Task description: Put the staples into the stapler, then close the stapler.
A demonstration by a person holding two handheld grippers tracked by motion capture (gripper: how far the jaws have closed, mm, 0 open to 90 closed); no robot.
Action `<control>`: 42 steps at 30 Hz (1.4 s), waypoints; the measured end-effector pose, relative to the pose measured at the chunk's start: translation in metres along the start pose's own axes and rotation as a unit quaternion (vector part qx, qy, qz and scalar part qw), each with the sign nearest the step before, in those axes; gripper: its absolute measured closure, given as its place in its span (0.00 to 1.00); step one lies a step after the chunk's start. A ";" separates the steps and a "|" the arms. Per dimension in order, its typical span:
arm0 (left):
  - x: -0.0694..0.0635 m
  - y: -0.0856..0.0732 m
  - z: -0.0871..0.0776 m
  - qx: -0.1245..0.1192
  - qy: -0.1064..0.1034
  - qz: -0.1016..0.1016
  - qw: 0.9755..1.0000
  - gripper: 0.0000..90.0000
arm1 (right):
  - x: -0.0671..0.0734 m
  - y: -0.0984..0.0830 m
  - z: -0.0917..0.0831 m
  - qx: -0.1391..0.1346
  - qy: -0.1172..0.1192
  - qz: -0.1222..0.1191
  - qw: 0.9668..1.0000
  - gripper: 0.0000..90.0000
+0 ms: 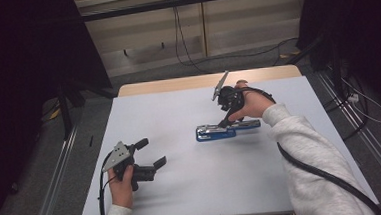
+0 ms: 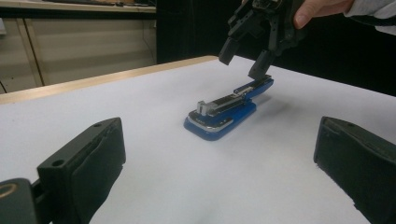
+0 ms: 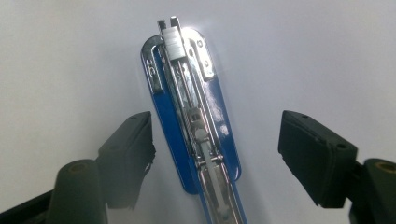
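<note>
A blue stapler [image 1: 225, 129] with a chrome staple channel lies swung open flat on the white table [image 1: 193, 187], right of centre. My right gripper [image 1: 228, 119] points down over the stapler's right half. Its jaws stand open astride the metal channel [image 3: 191, 116] without touching it, as the right gripper view [image 3: 217, 128] shows. My left gripper [image 1: 152, 152] rests low near the table's front left, open and empty. In the left gripper view [image 2: 219, 140] it faces the stapler [image 2: 224, 112], with the right gripper [image 2: 242, 64] hovering over the stapler's far end.
The white sheet covers a wooden tabletop whose bare strip [image 1: 202, 80] shows at the far edge. Black cables [image 1: 184, 42] run over the grey floor behind. Dark curtains [image 1: 20, 58] flank both sides, and metal rails [image 1: 57, 180] run along the floor by the table.
</note>
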State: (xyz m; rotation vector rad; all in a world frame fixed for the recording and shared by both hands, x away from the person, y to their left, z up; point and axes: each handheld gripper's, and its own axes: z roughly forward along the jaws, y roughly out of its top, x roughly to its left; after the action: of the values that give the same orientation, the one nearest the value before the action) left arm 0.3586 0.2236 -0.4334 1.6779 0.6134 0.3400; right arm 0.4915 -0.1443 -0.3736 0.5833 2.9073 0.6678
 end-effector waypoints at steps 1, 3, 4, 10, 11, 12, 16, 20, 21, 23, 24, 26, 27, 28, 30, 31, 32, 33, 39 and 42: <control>0.000 0.000 0.000 0.000 0.000 0.000 1.000 0.02 | 0.001 -0.003 -0.002 -0.001 -0.003 0.010 1.000 0.27; 0.000 0.001 0.001 0.002 0.001 0.002 1.000 0.02 | 0.001 -0.007 -0.004 -0.004 -0.006 0.010 1.000 0.26; 0.000 0.001 0.002 0.002 0.000 0.001 1.000 0.02 | 0.001 -0.007 -0.004 -0.004 -0.006 0.010 1.000 0.26; -0.001 0.002 0.008 0.007 -0.005 0.004 1.000 0.02 | 0.002 -0.017 -0.011 -0.010 -0.011 0.014 1.000 0.24; -0.001 0.002 0.009 0.008 -0.008 0.001 1.000 0.02 | 0.002 -0.019 -0.013 -0.010 -0.012 0.020 1.000 0.24; -0.001 0.003 0.010 0.010 -0.007 0.000 1.000 0.02 | 0.002 -0.021 -0.014 -0.011 -0.013 0.023 1.000 0.24; -0.002 0.004 0.014 0.012 -0.008 0.001 1.000 0.02 | 0.002 -0.031 -0.020 -0.018 -0.021 0.028 0.999 0.23; -0.002 0.004 0.016 0.013 -0.010 0.001 1.000 0.02 | 0.003 -0.037 -0.022 -0.023 -0.023 0.027 0.999 0.23; -0.002 0.005 0.017 0.013 -0.010 0.001 1.000 0.02 | 0.003 -0.039 -0.022 -0.024 -0.024 0.030 0.999 0.23; -0.002 0.005 0.019 0.014 -0.012 -0.002 1.000 0.02 | 0.003 -0.043 -0.023 -0.023 -0.026 0.030 0.999 0.23; -0.002 0.005 0.020 0.015 -0.012 0.000 1.000 0.02 | 0.003 -0.045 -0.023 -0.023 -0.027 0.031 0.999 0.23; -0.003 0.006 0.020 0.014 -0.013 -0.002 1.000 0.02 | 0.003 -0.049 -0.025 -0.025 -0.029 0.035 0.999 0.22; -0.003 0.006 0.020 0.013 -0.013 -0.003 1.000 0.02 | 0.003 -0.050 -0.025 -0.028 -0.029 0.035 0.999 0.22; -0.003 0.006 0.021 0.013 -0.012 -0.002 1.000 0.02 | 0.004 -0.052 -0.027 -0.029 -0.030 0.040 0.998 0.22; -0.002 0.006 0.021 0.014 -0.011 -0.001 1.000 0.02 | 0.004 -0.055 -0.028 -0.029 -0.032 0.039 0.998 0.22; -0.002 0.006 0.021 0.013 -0.010 -0.003 1.000 0.02 | 0.004 -0.056 -0.029 -0.028 -0.034 0.038 0.998 0.22; -0.001 0.006 0.022 0.011 -0.010 -0.006 1.000 0.02 | 0.005 -0.057 -0.029 -0.028 -0.035 0.043 0.998 0.22; 0.000 0.006 0.022 0.010 -0.010 -0.009 1.000 0.02 | 0.005 -0.058 -0.029 -0.029 -0.036 0.039 0.998 0.22; 0.000 0.007 0.029 0.019 -0.008 -0.013 1.000 0.02 | 0.007 -0.068 -0.029 -0.033 -0.043 0.053 0.997 0.22; 0.000 0.009 0.035 0.022 -0.009 -0.014 1.000 0.02 | 0.007 -0.076 -0.029 -0.037 -0.051 0.061 0.996 0.22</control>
State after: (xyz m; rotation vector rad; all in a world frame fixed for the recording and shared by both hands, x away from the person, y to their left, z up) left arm 0.3796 0.1936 -0.4318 1.7109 0.6355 0.2929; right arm 0.4533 -0.2161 -0.3811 0.7674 2.7572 0.7325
